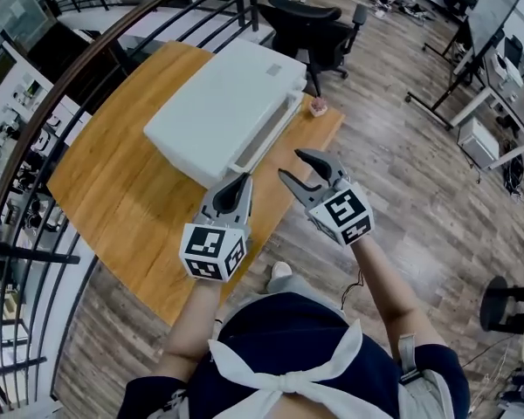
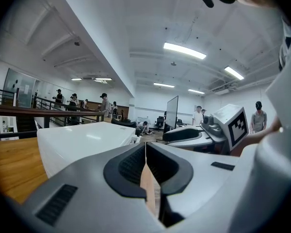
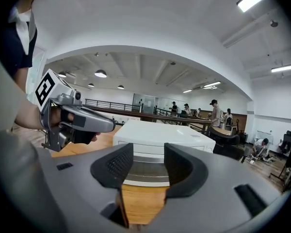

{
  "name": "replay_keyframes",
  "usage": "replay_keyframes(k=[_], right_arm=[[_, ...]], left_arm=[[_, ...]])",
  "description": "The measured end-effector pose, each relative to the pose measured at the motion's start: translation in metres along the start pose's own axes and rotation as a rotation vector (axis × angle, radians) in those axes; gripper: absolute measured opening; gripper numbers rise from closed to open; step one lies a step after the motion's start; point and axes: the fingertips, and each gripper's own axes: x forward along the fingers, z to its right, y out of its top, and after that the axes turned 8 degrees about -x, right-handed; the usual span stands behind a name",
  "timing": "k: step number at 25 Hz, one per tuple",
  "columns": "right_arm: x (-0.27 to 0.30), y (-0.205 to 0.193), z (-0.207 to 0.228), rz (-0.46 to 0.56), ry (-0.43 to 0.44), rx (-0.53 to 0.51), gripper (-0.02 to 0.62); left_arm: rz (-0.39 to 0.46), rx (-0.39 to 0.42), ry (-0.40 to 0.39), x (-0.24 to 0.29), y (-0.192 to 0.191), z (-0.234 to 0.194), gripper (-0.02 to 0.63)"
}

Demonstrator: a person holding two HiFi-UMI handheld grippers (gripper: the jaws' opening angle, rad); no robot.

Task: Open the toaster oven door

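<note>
Worktop (image 1: 113, 190): wooden, carries the oven.
Toaster oven (image 1: 218, 103): white, on the worktop's far part; its door (image 1: 271, 129) is closed and faces the person.
Right tool (image 1: 290, 164): jaws wide apart, empty, near the door, not touching it.
Left tool (image 1: 242, 182): jaws pressed together, holding nothing, near the oven's front corner.

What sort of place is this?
Probably an open-plan office or lab: a black swivel office chair, a large dark screen on a stand, and a black metal railing around the floor's edge.

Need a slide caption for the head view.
Right gripper open, left gripper shut, facing a white toaster oven on a wooden table.
</note>
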Motion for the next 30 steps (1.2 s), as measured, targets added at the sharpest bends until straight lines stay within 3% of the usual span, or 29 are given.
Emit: replay_keyframes(k=[8, 17, 30], right_arm=[[0.03, -0.007, -0.001, -0.04, 0.134, -0.075, 0.216], [0.057, -0.022, -0.018, -0.115, 0.315, -0.252, 0.232], [0.093, -0.04, -0.01, -0.23, 0.409, -0.445, 0.238]], left_arm=[[-0.001, -0.017, 0.053, 0.01, 0.0, -0.014, 0.025], [-0.008, -0.026, 0.101, 0.016, -0.005, -0.026, 0.025], [-0.018, -0.032, 0.144, 0.02, -0.008, -0.041, 0.025]])
